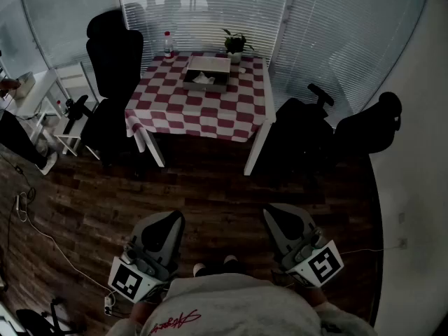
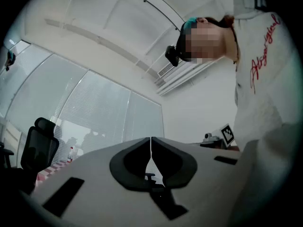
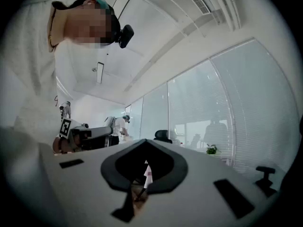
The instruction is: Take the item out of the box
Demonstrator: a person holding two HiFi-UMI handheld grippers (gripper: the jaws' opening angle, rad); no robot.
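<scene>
While both grippers hang low against my body, the gap that matters is the one ahead: the box (image 1: 207, 73) sits on the checked table (image 1: 203, 114) far up the head view, well apart from either set of jaws, with a stretch of dark wood floor (image 1: 210, 187) between us. It lies straight ahead and a shade to the left of the midline between my hands, so I judge the left gripper (image 1: 170, 222) marginally nearer than the right gripper (image 1: 278, 219), though the difference is slight.

From here the box's long axis runs side to side across the table, and its lid looks folded open toward the far edge. Something pale, the item (image 1: 203, 80), shows inside it (too small for me to say what it is). A potted plant (image 1: 236, 45) stands just behind the box on the right, and a bottle (image 1: 167, 45) stands near the back left corner of the table.

Each gripper's own camera shows its jaws pressed together along a thin seam, with nothing caught between them. Neither gripper is anywhere near the box, so the task has not really begun. I reckon the next move is to walk up to the table, part one pair of jaws and come down into the box from above.
</scene>
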